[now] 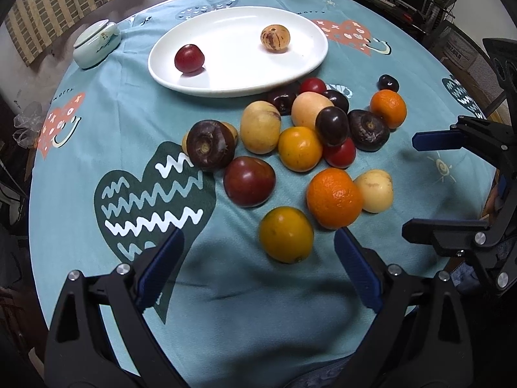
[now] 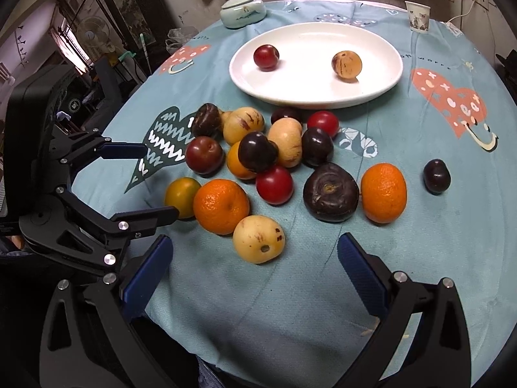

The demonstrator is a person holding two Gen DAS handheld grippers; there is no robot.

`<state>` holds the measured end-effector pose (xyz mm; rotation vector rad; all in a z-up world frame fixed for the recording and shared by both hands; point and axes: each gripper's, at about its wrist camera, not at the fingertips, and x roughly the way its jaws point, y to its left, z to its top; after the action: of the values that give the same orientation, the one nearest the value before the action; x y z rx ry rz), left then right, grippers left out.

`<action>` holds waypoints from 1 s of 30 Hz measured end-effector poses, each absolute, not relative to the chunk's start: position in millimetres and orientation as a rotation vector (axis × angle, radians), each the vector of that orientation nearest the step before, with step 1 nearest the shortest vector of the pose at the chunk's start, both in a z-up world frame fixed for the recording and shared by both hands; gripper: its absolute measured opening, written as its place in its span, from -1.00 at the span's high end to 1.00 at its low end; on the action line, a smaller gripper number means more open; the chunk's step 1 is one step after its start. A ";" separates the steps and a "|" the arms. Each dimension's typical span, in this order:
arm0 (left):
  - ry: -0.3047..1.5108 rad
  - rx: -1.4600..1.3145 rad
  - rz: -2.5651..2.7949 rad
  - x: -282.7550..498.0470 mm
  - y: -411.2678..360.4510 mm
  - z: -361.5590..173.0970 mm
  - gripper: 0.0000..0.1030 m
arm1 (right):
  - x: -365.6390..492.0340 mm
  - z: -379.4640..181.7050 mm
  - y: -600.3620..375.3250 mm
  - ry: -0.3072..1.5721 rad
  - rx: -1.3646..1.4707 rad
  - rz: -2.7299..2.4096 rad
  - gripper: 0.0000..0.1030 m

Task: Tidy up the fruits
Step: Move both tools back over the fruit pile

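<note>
Blue-padded fingers of the left gripper [image 1: 258, 252] frame the bottom of the left wrist view, spread wide with nothing between them, hovering over the teal tablecloth [image 1: 226, 307] just short of a yellow-green citrus [image 1: 286, 234]. Beside it the right gripper [image 2: 255, 257] is likewise released and empty, its gap aimed at a pale speckled melon [image 2: 258, 239] at the near edge of the fruit pile [image 2: 274, 161]. Most of the fruit lies heaped loose on the cloth between the grippers and the white oval plate [image 1: 300, 74], which sits farther back and holds only a red plum [image 1: 189, 58] and a striped tan fruit [image 1: 275, 38], set well apart. That spacing suggests the plate is being used to sort by kind, each end starting its own group, though this is a guess. Both tools seem held low and open so either can close on the nearest piece. Only the right wrist view shows clearly the lone dark plum [image 2: 437, 176] lying apart from the heap on the right, and the second orange mandarin [image 2: 383, 193] touching a large dark purple fruit [image 2: 331, 192]; the left wrist view gives a better look at the stem scar of another dark purple fruit [image 1: 210, 145] on the pile's left.
</note>
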<state>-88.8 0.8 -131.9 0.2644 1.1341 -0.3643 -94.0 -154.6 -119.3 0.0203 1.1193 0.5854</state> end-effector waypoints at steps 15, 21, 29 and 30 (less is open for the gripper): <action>1.152 0.238 -0.365 -90.6 6.8 -136.3 -0.85 | -94.4 -128.0 -153.9 1.160 0.036 0.597 -0.97; 1.148 0.241 -0.381 -94.3 6.2 -135.4 -0.85 | -94.1 -132.1 -152.0 1.196 0.003 0.576 -0.89; 1.158 0.250 -0.388 -92.7 -1.3 -140.5 -0.85 | -86.4 -140.3 -145.6 1.226 -0.030 0.556 -0.45; 1.158 0.259 -0.389 -91.5 -3.2 -142.0 -0.85 | -84.4 -140.7 -144.2 1.223 -0.037 0.552 -0.44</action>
<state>-91.5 -3.2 -142.0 0.2586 1.1577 -0.3890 -84.4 -144.2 -140.7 -0.0370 1.2228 0.5519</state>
